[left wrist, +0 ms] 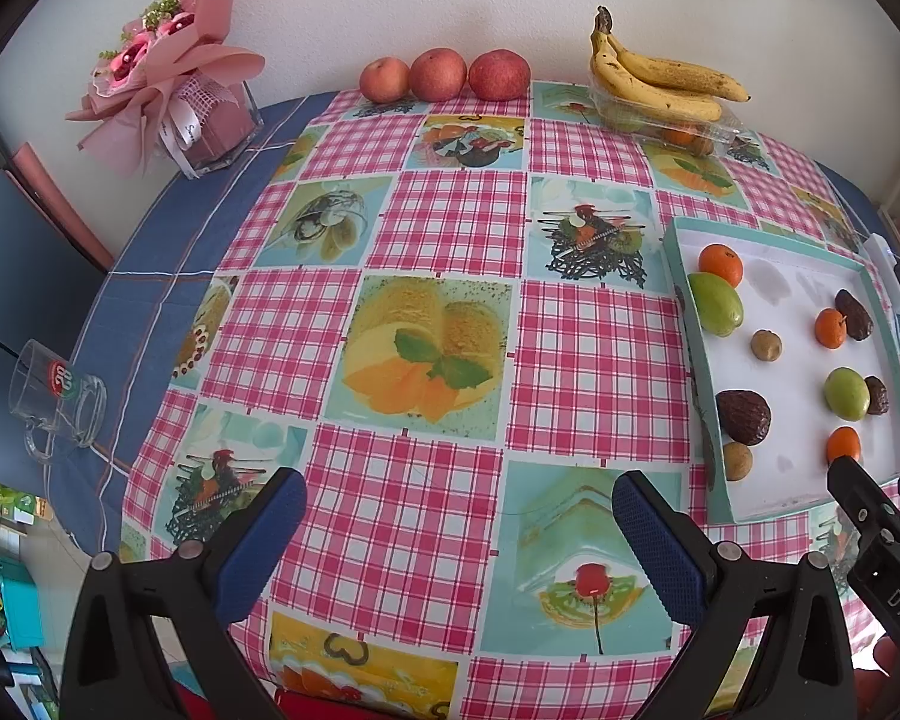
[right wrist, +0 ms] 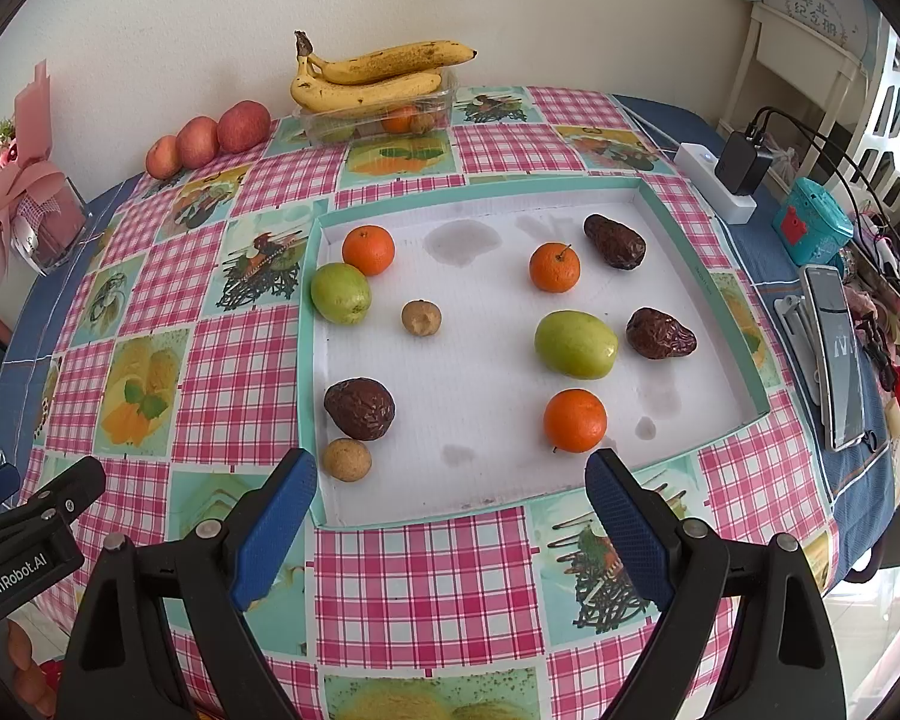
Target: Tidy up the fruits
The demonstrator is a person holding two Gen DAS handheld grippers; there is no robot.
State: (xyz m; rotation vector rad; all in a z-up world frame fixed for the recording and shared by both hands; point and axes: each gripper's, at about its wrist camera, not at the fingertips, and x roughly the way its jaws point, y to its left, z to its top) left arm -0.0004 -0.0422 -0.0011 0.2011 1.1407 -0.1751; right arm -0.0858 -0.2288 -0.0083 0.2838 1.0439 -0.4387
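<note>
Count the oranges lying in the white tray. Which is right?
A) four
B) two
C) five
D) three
D: the tray holds three oranges, one at the far left, one at the far middle and one at the near edge.

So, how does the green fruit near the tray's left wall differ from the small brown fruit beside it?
The green fruit is clearly larger than the small brown fruit. It is smooth and shiny green; the brown fruit is dull tan with a rough skin. It touches an orange; the brown fruit lies alone. Both are roundish and rest loose on the white tray floor.
</note>
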